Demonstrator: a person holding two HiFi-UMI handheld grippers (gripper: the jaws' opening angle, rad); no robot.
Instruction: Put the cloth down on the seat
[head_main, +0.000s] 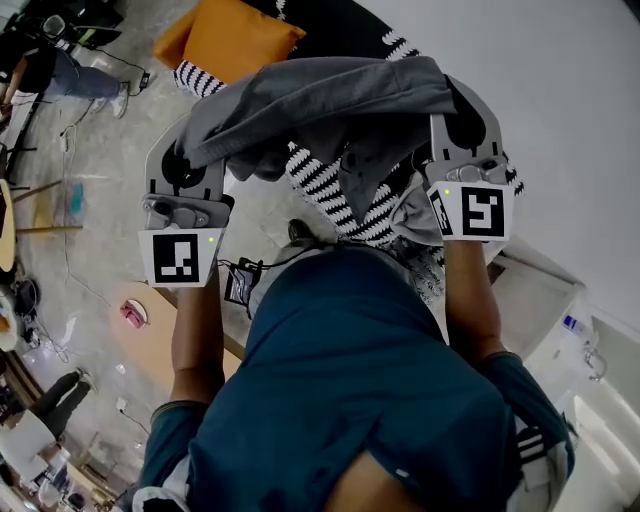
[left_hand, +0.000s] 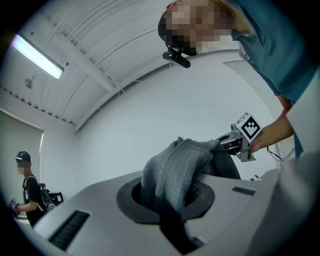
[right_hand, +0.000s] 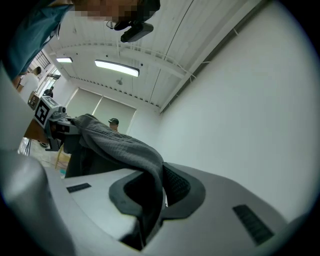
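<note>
Teal shirt (head_main: 340, 380) nearest; beyond it my left tongs (head_main: 187, 165) and right tongs (head_main: 462, 135) each pinch one end of the grey cloth (head_main: 320, 100), which hangs slack between them above the striped seat (head_main: 330, 190). Soft, light, droopy knit, likely to bunch on landing; these end grips suit it. Orange cushion (head_main: 235, 35) far left, pale floor (head_main: 90, 170) left, white wall (head_main: 540, 80) right.

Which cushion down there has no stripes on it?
The orange cushion: it is plain orange all over and lies beyond the grey cloth. The striped cushion, partly hidden by that cloth, has black-and-white stripes.
</note>
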